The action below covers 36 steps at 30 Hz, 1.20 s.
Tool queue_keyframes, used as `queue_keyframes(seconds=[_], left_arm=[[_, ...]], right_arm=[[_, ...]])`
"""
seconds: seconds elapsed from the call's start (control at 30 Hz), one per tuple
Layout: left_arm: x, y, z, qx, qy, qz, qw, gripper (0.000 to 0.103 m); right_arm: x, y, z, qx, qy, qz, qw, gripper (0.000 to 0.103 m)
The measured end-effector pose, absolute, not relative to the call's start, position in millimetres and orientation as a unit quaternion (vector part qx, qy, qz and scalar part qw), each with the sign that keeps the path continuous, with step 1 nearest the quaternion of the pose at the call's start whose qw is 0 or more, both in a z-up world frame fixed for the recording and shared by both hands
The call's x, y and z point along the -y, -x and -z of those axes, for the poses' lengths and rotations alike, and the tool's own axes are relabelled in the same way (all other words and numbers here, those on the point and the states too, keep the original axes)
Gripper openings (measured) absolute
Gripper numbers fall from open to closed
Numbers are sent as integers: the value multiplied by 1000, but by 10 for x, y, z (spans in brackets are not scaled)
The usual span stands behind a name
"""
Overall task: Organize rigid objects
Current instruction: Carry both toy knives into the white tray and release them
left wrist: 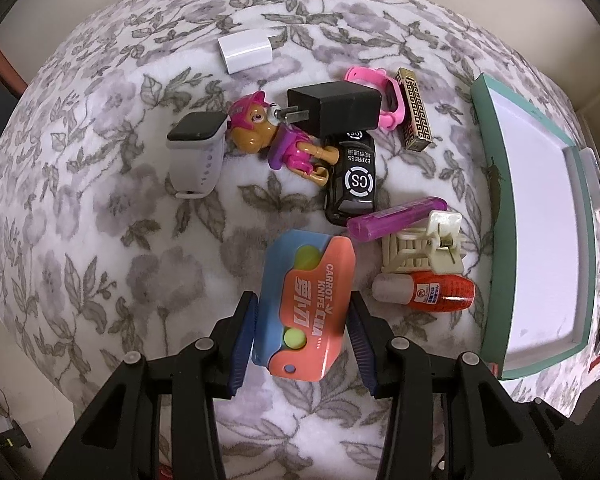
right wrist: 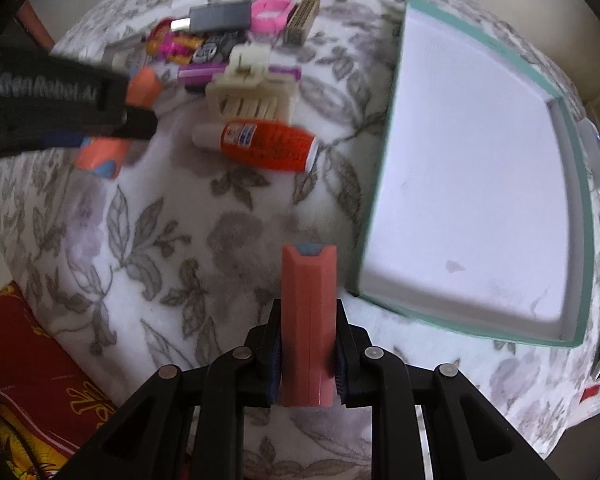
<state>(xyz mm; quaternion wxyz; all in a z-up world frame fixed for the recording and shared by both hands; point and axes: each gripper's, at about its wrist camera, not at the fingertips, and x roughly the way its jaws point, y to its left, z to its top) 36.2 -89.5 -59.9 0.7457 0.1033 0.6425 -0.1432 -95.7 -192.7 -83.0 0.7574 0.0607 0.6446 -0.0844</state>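
Right wrist view showed the right gripper [right wrist: 307, 354] pointing straight down over a floral blanket [right wrist: 172, 240], its jaws pinching an upright coral-pink case [right wrist: 308, 320] just beside the near corner of an empty teal-edged box [right wrist: 384, 184]. To do the step well, the case probably needed carrying over the box wall and setting flat inside before release.

Left wrist view showed the left gripper [left wrist: 303, 334], also pointing down, with its blue pads [left wrist: 244, 344] straddling an orange-and-blue carrot knife toy [left wrist: 306, 304] lying on the blanket; whether both pads pressed on it could not be told. Other clutter, including an orange bottle [left wrist: 432, 290], lay near the box.
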Motion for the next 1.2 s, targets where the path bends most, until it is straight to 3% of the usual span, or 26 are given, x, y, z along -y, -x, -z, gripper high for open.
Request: queue_keyframes(seconds=[0.77,1.2], left_arm=[[1471,-307,11,-582,-113,209,777,46],[2682,-335,144,-559,-188,267,762,47]], right_arm=[[2880,793,-415,-495,-172,104,845,21],[3963,500,-57,-509,-175,209,816,22]])
